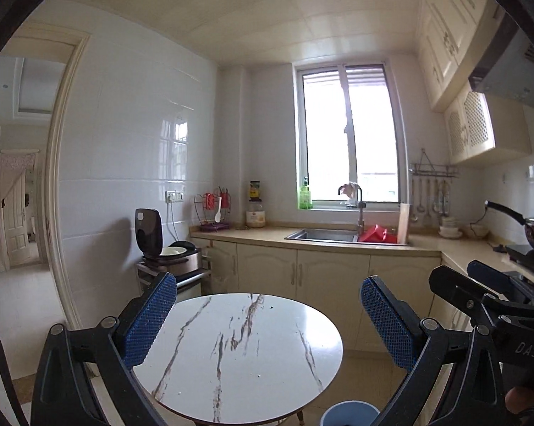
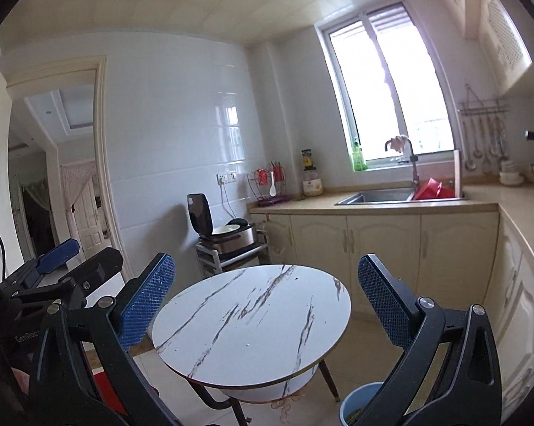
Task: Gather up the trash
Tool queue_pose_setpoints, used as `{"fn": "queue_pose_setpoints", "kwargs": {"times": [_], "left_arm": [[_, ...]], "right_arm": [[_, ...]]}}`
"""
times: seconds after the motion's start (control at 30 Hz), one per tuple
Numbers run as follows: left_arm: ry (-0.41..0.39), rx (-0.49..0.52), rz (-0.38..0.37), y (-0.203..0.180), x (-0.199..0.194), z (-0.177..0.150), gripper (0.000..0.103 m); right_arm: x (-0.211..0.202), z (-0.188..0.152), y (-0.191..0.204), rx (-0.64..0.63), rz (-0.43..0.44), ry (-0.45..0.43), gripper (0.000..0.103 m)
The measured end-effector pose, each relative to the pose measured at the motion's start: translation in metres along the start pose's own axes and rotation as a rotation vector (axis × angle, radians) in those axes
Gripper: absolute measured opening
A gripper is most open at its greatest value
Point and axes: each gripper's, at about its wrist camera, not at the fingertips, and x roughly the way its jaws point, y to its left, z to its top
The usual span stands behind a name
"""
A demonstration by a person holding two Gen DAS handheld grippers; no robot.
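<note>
The blue bin [image 2: 359, 404] stands on the floor at the foot of the round marble-patterned surface [image 2: 252, 323], and only a slice of its rim shows in either view, the rest cut off by the picture's lower edge and by a black arm of the tongs; something dark and yellowish lies inside it, too small to make out. No trash shows on the surface itself beyond a few tiny specks, and whether those are crumbs or marks in the pattern cannot be told. Both tongs stand spread as wide as they go with nothing between their blue pads: the left tongs [image 1: 268, 312] frame the surface from the near side, and the right tongs [image 2: 267, 301] do the same from a little farther right, with the other tool partly visible at the left edge of that view. Under the tabletop a lower shelf [image 2: 267, 392] is half hidden by the rim. Behind stand cream cabinets [image 1: 302, 273], a counter with a steel sink [image 1: 323, 236], a red basin [image 1: 376, 234] partly hidden behind the tap, a green bottle [image 1: 305, 197] on the windowsill, and a rice cooker [image 1: 171, 248] with its lid up on a small trolley. A pan [image 1: 529, 222] at the right edge is cut off.
</note>
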Motion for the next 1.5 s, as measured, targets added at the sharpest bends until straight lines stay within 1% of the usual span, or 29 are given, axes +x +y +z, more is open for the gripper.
{"fn": "queue_pose_setpoints", "kwargs": {"times": [0.07,0.13,0.23,0.33,0.53,0.6,0.8,1.13,1.5], "left_arm": [[-0.011,0.006,0.022,-0.011,-0.004,-0.009,0.102],[-0.027,0.009,0.042,-0.014,-0.020,-0.017,0.102],[-0.038,0.011,0.067,-0.016,-0.027,-0.028,0.102],[-0.047,0.016,0.102,-0.024,-0.045,-0.036,0.102],[-0.049,0.034,0.164,-0.047,-0.051,-0.047,0.102],[-0.051,0.034,0.176,-0.057,-0.039,-0.042,0.102],[-0.071,0.033,0.210,-0.080,-0.038,-0.043,0.102],[-0.072,0.037,0.222,-0.106,-0.020,-0.049,0.102],[-0.065,0.043,0.227,-0.108,-0.006,-0.051,0.102]], "right_arm": [[-0.004,0.003,0.013,-0.032,0.004,-0.010,0.103],[-0.008,0.004,0.023,-0.051,0.009,-0.019,0.103],[-0.013,0.005,0.038,-0.078,0.024,-0.029,0.103],[-0.016,0.005,0.047,-0.107,0.023,-0.039,0.103],[-0.021,0.004,0.066,-0.137,0.036,-0.053,0.103],[-0.022,0.003,0.070,-0.144,0.045,-0.052,0.103],[-0.024,0.003,0.077,-0.157,0.044,-0.056,0.103],[-0.027,0.001,0.076,-0.144,0.040,-0.052,0.103],[-0.031,0.000,0.074,-0.134,0.029,-0.045,0.103]]}}
